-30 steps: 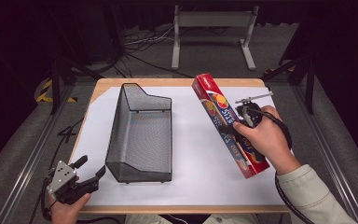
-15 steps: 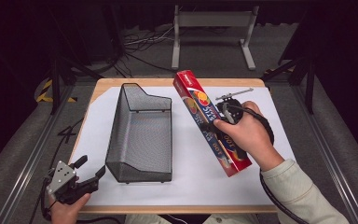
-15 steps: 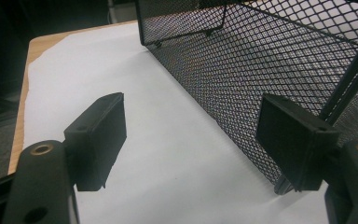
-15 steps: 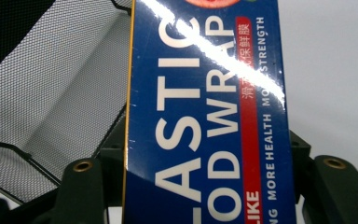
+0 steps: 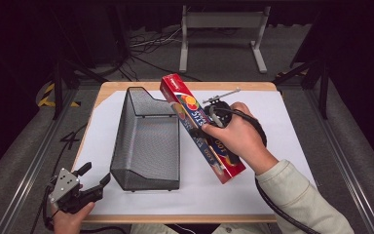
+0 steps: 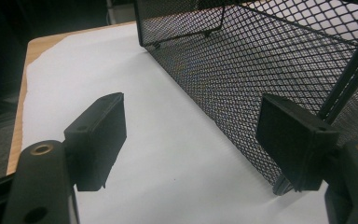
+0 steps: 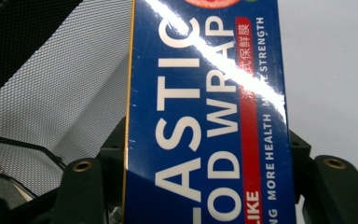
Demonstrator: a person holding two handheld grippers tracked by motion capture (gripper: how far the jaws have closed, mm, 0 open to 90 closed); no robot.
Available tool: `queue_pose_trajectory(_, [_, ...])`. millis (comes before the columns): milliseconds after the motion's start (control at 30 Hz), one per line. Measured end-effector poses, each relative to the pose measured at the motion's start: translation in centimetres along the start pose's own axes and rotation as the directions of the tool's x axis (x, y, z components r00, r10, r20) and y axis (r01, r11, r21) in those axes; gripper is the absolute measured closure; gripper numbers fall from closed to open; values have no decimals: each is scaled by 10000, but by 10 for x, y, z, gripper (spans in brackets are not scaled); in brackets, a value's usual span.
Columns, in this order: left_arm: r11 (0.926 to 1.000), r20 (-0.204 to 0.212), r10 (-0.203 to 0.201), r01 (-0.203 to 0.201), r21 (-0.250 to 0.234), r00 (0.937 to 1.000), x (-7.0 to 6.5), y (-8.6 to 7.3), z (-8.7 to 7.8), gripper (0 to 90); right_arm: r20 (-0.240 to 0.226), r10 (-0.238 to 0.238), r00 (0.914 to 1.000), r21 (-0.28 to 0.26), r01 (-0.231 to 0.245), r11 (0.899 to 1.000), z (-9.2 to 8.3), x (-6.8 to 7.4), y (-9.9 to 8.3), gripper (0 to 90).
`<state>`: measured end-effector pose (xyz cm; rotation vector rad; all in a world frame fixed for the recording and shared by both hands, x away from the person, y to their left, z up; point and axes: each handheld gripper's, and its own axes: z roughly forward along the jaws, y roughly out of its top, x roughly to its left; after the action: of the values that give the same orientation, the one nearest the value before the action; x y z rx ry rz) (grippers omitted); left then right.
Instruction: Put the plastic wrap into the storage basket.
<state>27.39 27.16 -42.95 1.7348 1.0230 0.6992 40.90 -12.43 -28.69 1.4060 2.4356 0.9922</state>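
Right gripper: the right gripper [image 5: 213, 127] was clamped across the long red-and-blue plastic wrap box [image 5: 200, 127], its jaws on either side of the box.
Change: since a second before, the box had been carried leftward over the counter [image 5: 282, 126], toward the black wire-mesh basket [image 5: 146, 141].
Box position: tilted, its far end raised, just beside the basket's right wall.
Meaning: it looked like transport toward the basket; placing remained.
Left gripper: the left gripper [image 5: 91, 181] had stayed wide and empty at the basket's near left corner.
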Motion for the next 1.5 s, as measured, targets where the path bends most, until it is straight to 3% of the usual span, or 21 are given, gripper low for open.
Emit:
queue_pose_trajectory(233, [10000, -11, -25, 25, -50, 10000, 0, 0, -1, 250, -330, -67, 9994, 66, 69, 10000, 7, 17, 11, 393])
queue_pose_trajectory(700, [10000, -46, -11, 11, -78, 10000, 0, 0, -2, 250, -430, -116, 9990, -57, 113, 9999, 30, 36, 16, 393])
queue_pose_trajectory(1067, [10000, -36, -41, 41, -76, 10000, 0, 0, -2, 250, -489, 311, 9983, 227, -301, 9993, 60, 52, 14, 393])
queue_pose_trajectory(1333, [9999, -9, -56, 56, -122, 10000, 0, 0, -2, 250, -618, 859, 9944, 393, -836, 9957, 79, 59, 12, 392])
queue_pose_trajectory(1500, [9999, 2, -56, 56, -123, 10000, 0, 0, -2, 250, -682, 947, 9932, 562, -909, 9943, 85, 61, 12, 392])
